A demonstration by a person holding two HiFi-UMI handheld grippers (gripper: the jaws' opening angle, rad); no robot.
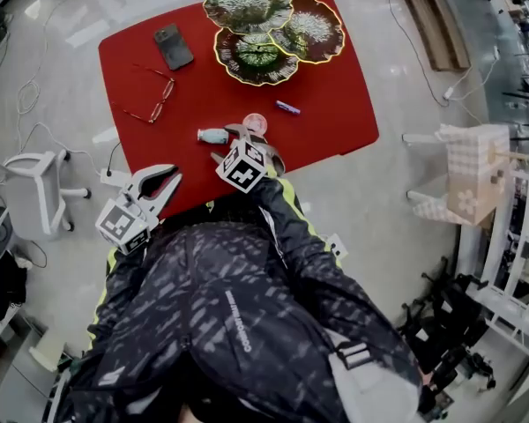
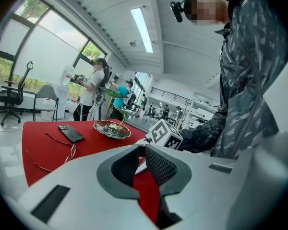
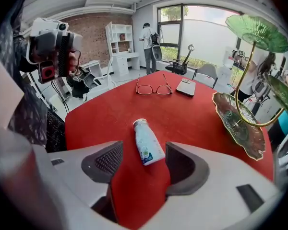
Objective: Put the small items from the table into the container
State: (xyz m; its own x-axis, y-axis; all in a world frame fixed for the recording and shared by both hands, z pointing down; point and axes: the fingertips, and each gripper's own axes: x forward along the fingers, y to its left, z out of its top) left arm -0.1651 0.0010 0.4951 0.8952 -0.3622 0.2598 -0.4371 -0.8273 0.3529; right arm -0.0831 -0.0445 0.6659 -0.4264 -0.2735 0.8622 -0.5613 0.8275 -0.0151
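Note:
A small white bottle (image 1: 213, 136) (image 3: 148, 147) lies on its side on the red table (image 1: 335, 104). My right gripper (image 1: 245, 139) (image 3: 144, 153) points steeply down over it, open, and the bottle's base lies between the pads without touching them. A pink round item (image 1: 255, 122) and a small purple stick (image 1: 287, 107) lie just beyond. The container, a tiered stand of green leaf-shaped dishes (image 1: 256, 55) (image 3: 237, 119) (image 2: 113, 128), stands at the far edge. My left gripper (image 1: 173, 183) (image 2: 140, 150) hangs at the near left edge of the table, shut and holding nothing.
Glasses (image 1: 154, 104) (image 3: 153, 89) and a dark phone (image 1: 173, 46) (image 3: 186, 87) lie on the table's left half. A white chair (image 1: 35, 192) and cables are on the floor at the left, and white shelving (image 1: 511, 263) is at the right. People stand in the background.

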